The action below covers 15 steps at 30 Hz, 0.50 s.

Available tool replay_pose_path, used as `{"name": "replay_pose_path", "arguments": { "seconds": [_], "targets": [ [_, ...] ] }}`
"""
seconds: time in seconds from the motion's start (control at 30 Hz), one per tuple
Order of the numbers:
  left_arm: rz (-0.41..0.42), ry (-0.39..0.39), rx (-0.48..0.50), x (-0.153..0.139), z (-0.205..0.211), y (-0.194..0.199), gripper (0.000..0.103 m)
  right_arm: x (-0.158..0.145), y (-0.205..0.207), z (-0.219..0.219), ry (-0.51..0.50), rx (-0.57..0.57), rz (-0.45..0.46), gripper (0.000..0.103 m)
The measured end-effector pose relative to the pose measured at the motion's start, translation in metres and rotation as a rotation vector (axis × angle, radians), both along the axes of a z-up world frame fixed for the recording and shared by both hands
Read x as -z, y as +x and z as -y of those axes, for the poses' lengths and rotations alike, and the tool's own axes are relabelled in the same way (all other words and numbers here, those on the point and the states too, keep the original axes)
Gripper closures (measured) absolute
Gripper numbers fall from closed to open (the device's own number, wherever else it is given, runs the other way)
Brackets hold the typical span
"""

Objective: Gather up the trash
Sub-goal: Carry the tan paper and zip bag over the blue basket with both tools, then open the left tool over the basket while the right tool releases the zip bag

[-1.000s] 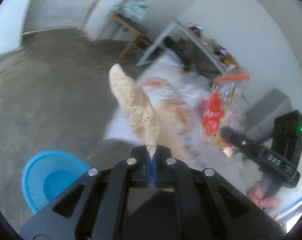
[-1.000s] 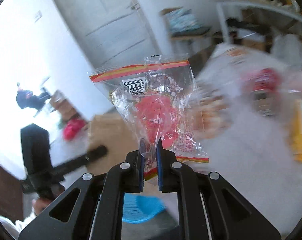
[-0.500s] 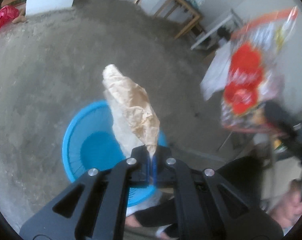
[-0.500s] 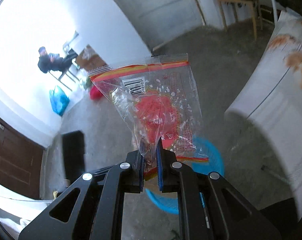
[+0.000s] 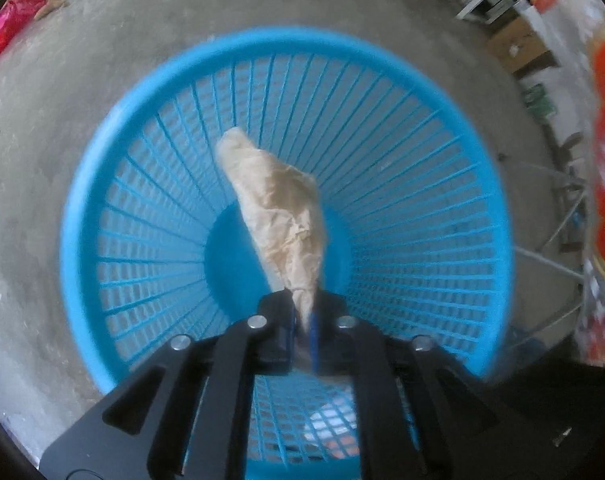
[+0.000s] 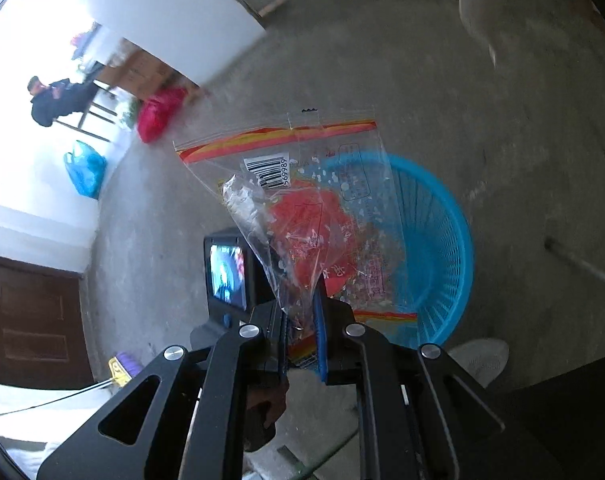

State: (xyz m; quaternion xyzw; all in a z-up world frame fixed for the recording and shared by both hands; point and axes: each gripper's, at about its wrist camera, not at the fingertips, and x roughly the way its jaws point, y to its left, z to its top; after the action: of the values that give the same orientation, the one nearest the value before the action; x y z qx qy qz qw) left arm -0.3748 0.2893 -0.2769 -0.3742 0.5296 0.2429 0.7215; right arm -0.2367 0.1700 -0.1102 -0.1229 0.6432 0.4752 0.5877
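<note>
Concrete floor (image 5: 42, 128) bears a blue basket (image 5: 474, 184), walls white.

The left tongs (image 5: 301, 320) are built of matte black plastic: two broad arms with long slot-shaped cutouts run forward and narrow into blocky black fingers (image 5: 274, 312). Four round silver screw heads sit across the linkage, two on the outer arms and two nearer the tips. Thin blue pads line the inner faces of the fingers. The right tongs (image 6: 302, 320) have the same make, black slotted arms, four silver screws and blue pads, one of them seen as a thick blue strip. Seen from the right wrist, the left unit carries a black box with a small lit screen. A white shoe (image 6: 480, 358) shows at the lower right.
</note>
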Motion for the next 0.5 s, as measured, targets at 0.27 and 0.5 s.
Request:
{"name": "replay_pose_path", "arguments": {
  "seconds": [0.27,0.5],
  "targets": [
    [-0.026,0.055,0.004,0.009,-0.001,-0.011,0.063,0.027,0.003,0.004,-0.057,0.034,-0.059,0.091],
    [0.018,0.115,0.003,-0.028,0.005,-0.016,0.050,0.049,0.007,0.000,-0.137,0.055,-0.138,0.090]
  ]
}}
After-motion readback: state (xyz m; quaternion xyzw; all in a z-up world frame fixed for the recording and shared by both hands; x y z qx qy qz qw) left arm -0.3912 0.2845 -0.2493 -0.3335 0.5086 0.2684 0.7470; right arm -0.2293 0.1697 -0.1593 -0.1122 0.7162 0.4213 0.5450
